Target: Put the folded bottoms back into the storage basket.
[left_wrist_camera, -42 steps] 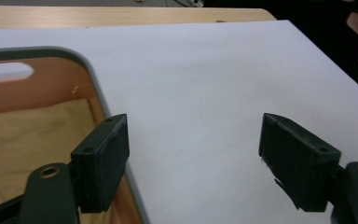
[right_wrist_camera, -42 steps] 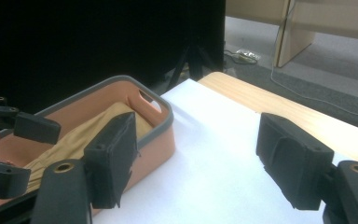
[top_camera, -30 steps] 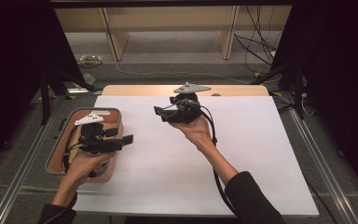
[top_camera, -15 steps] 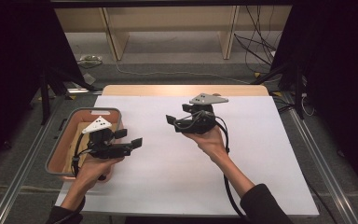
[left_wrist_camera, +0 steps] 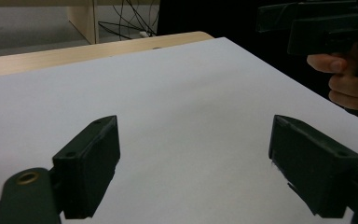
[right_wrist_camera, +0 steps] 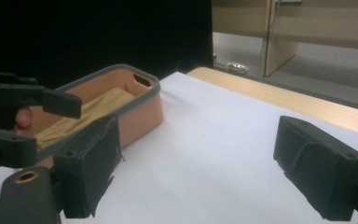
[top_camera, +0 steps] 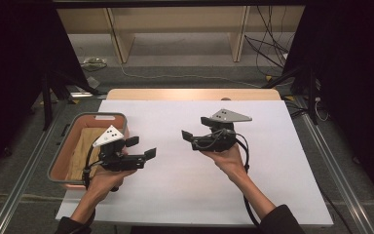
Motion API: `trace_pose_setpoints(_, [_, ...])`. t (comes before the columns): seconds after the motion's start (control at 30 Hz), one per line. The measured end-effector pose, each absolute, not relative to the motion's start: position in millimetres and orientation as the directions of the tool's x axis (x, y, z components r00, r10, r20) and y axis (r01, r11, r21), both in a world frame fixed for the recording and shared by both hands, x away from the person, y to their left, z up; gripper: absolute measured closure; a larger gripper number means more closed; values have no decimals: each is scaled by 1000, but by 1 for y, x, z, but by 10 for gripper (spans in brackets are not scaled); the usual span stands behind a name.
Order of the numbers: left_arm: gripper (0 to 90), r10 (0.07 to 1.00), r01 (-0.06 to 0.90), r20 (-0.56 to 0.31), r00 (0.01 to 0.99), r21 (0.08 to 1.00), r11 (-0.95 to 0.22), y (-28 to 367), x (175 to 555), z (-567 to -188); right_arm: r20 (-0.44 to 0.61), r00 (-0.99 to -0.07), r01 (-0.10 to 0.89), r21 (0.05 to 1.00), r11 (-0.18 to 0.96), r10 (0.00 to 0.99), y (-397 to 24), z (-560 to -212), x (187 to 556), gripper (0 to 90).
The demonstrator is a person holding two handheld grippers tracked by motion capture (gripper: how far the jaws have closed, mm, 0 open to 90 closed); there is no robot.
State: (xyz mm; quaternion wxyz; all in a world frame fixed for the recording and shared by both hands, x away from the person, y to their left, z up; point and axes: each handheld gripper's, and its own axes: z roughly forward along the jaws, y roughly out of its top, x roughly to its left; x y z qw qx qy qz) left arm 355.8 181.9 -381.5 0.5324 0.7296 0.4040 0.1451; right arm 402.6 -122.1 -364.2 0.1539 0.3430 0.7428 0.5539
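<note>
A person's left hand holds my left gripper [top_camera: 141,147] beside the right rim of a salmon bin [top_camera: 100,116], its jaws pointing right over the white sheet [top_camera: 253,165]. The jaws have just been opening and stand open with nothing between them [left_wrist_camera: 198,158]. My right gripper [top_camera: 196,128] is held above the middle of the sheet and points left toward the bin [right_wrist_camera: 140,112]. Its jaws have also just been opening and are open and empty [right_wrist_camera: 198,163]. A tan cloth [top_camera: 80,146] lies inside the bin. Each gripper view shows the other gripper: right gripper [left_wrist_camera: 317,23], left gripper [right_wrist_camera: 32,123].
The sheet covers a wooden tabletop whose bare strip [top_camera: 190,94] shows at the back. Metal rails [top_camera: 14,200] run along both sides. Wooden furniture legs [top_camera: 119,41] and cables [top_camera: 268,44] are on the floor behind, and a dark stand [top_camera: 46,83] rises at the left.
Both grippers' jaws have spread wider. The right gripper has moved right and nearer the front edge. The left gripper has shifted right, from over the bin to its right rim.
</note>
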Motion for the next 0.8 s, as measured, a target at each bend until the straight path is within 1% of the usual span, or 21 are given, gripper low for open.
trace_pose_setpoints(0.3, [152, 737, 412, -215, 641, 906, -94, 178, 352, -384, 146, -715, 338, 929, 155, 684, -134, -370, 392, 161])
trace_pose_setpoints(0.63, [153, 725, 381, -194, 661, 919, -102, 172, 347, -388, 153, -710, 322, 938, 124, 687, -140, -370, 385, 165])
trace_pose_setpoints(0.8, [152, 708, 349, -175, 684, 931, -106, 168, 342, -389, 147, -708, 311, 943, 118, 691, -145, -372, 381, 166])
